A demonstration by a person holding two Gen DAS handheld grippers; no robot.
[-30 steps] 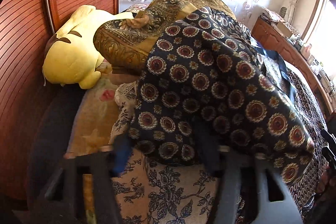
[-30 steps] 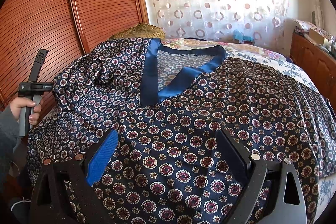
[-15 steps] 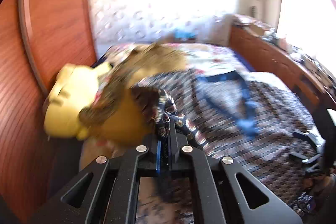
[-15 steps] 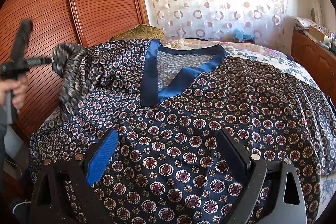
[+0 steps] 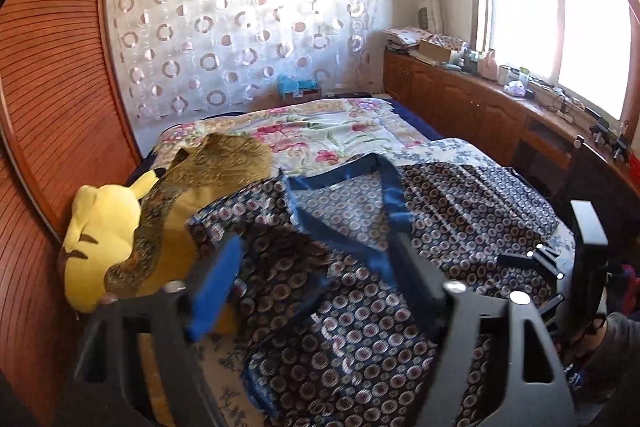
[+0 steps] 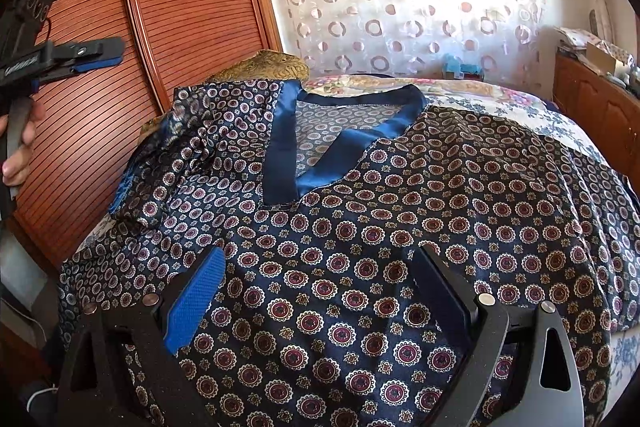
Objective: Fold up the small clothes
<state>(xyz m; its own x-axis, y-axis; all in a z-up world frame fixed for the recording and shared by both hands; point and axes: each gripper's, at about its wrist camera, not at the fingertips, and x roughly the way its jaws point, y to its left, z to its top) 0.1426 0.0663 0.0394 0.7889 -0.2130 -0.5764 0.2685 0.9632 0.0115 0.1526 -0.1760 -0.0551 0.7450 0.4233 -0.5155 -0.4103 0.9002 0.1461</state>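
Right wrist view showed the big bed with the flowery cover (image 6: pixel 560 119), and on it lay the dark blue silky top with round red-and-white patterns and a shiny blue V-neck (image 6: pixel 360 227), spread flat.

One second before, the left gripper (image 5: pixel 316 283) had pinched the left sleeve and lifted it. At this moment that sleeve (image 6: pixel 176 147) lay in a bunched heap on the far left of the top, folded in but messy. The left gripper was up in the air, wide open and empty. That likely meant the first sleeve fold was done, though it looked like it needed smoothing.

The right gripper (image 6: pixel 320 291) hung over the near part of the top, open, holding nothing.

A yellow plush toy (image 5: pixel 100 243) sat at the far left, beside a brown-gold patterned cloth (image 5: pixel 216 163).
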